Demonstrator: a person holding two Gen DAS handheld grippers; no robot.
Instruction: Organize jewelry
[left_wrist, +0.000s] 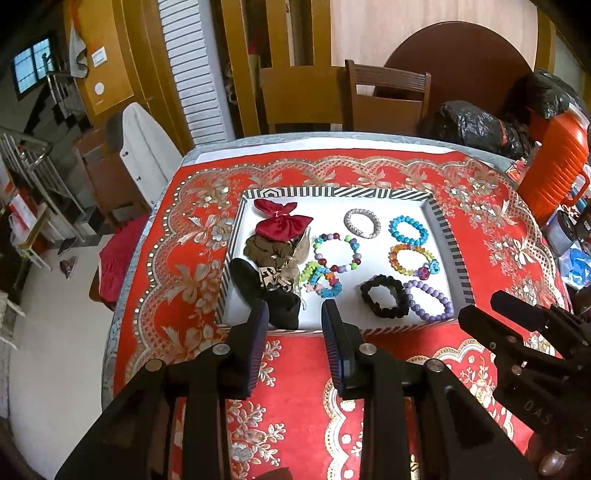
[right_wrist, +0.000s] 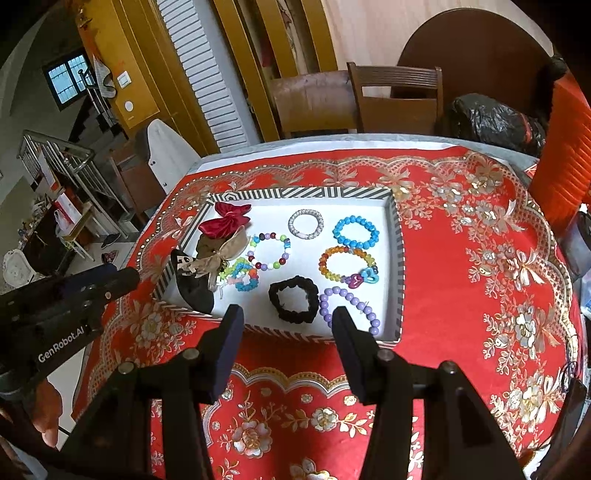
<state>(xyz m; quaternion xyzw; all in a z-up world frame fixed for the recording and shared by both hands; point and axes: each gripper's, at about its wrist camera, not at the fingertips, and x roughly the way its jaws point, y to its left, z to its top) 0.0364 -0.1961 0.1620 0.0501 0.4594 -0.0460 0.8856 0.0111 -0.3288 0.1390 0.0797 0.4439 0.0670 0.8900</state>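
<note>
Striped tray (right_wrist: 395, 258) long axis left-right; claws (left_wrist: 295, 314) (right_wrist: 288, 321) agape

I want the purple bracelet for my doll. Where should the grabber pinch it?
Pinch the near arc of the purple bracelet from above, one finger inside the ring and one outside. It lies flat in the tray, and its far-left beads sit close to the black scrunchie. The open right gripper is nearest.
</note>
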